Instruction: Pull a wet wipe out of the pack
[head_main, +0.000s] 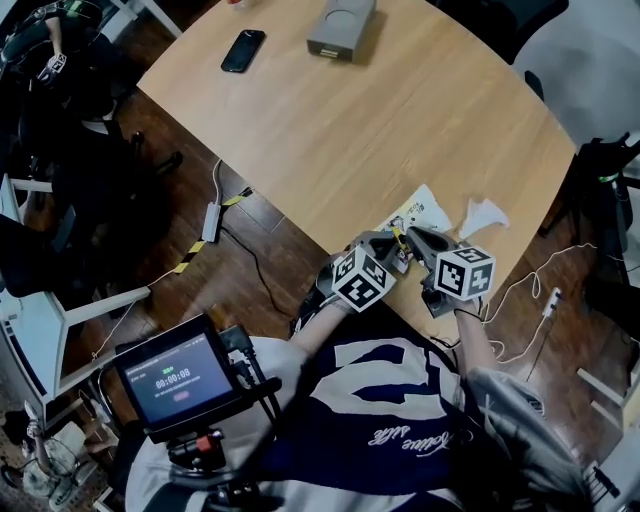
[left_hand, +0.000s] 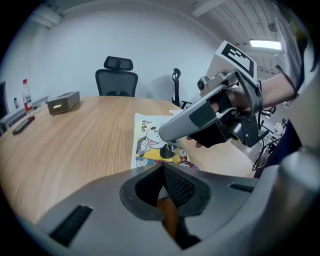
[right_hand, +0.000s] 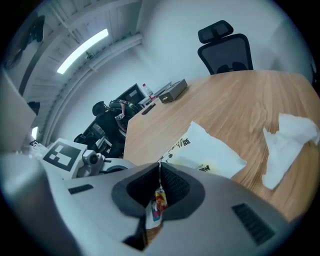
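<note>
The hand-held gripper (right_hand: 159, 172) pinches the wipe pack (right_hand: 210, 150) edge.

The wipe pack (head_main: 422, 212) lies on the table (head_main: 330, 130) at its near right edge, with a loose wipe (head_main: 484, 215) just right of it. Far left lies a phone (head_main: 243, 50), and a box (head_main: 341, 28) sits to its right. Off the table, a screen (head_main: 178, 378) stands near left.
</note>
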